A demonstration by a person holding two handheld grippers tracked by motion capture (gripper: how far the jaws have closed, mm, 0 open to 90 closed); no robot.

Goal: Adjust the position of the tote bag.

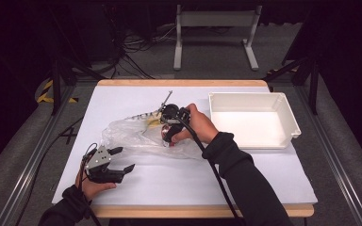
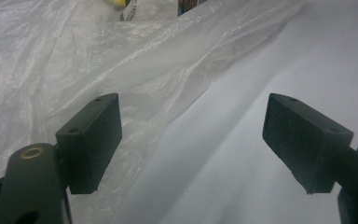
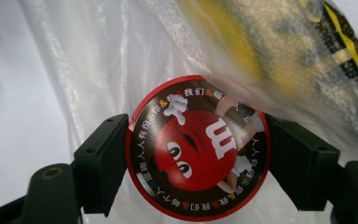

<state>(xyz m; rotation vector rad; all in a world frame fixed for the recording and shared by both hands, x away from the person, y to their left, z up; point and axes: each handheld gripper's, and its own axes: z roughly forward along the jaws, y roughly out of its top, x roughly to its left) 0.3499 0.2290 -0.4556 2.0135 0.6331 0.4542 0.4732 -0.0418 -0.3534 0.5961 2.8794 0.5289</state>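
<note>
A clear plastic bag [image 1: 132, 136] lies crumpled on the white table [image 1: 193, 183]. My right gripper [image 1: 168, 137] points down at the bag's right part. In the right gripper view it [image 3: 198, 140] is shut on a round red candy container [image 3: 198, 154] with a cartoon face, one pad on each side. Something yellow [image 3: 242, 42] lies under the plastic [image 3: 98, 56] just past the container. My left gripper [image 1: 126, 159] rests near the bag's front left edge. Its jaws [image 2: 193, 107] stand wide open on bare table, with the bag [image 2: 74, 60] just beyond the left pad [image 2: 95, 140].
An empty white bin [image 1: 245, 142] stands on the table's right side, close to the right hand. A thin metal item [image 1: 166, 99] lies behind the bag. Table legs and cables stand on the floor beyond the far edge.
</note>
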